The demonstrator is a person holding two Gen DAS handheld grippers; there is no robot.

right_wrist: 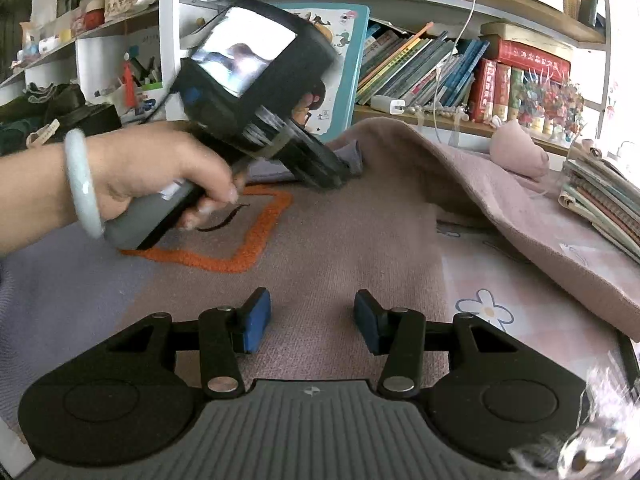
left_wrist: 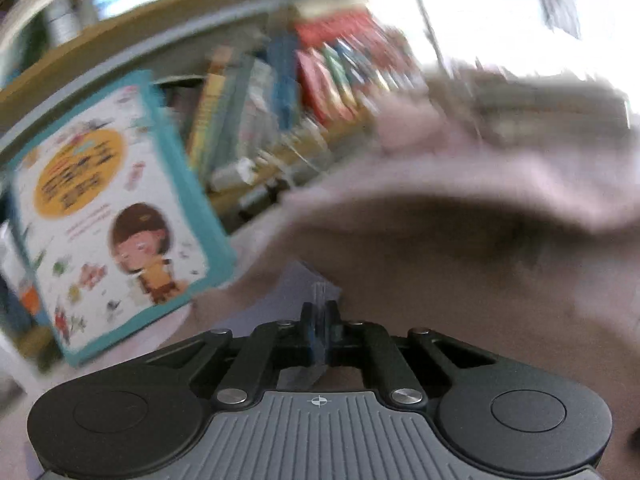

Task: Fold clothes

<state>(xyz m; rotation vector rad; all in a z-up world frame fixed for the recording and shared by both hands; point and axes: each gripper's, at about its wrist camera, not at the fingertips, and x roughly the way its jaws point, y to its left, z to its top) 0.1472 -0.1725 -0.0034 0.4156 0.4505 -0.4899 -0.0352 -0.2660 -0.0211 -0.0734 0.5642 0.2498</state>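
A dusty-pink knitted sweater [right_wrist: 340, 240] with an orange outline pattern [right_wrist: 256, 240] and lavender parts [right_wrist: 60, 280] lies spread on the table. Its right side is heaped in a raised fold [right_wrist: 480, 184]. A hand [right_wrist: 152, 176] holds my left gripper [right_wrist: 340, 176] at the sweater's far lavender edge. In the blurred left wrist view, my left gripper [left_wrist: 320, 308] has its pads pressed together on a thin strip of that fabric, and pink cloth [left_wrist: 440, 248] rises over it. My right gripper [right_wrist: 312, 316] hovers open above the near part of the sweater, with nothing between its fingers.
A shelf of books [right_wrist: 420, 76] runs along the back, with a teal picture book [left_wrist: 116, 216] leaning in front. A stack of notebooks [right_wrist: 604, 196] and a pink plush [right_wrist: 516, 148] sit at the right. The flowered table cover [right_wrist: 484, 308] shows near the right.
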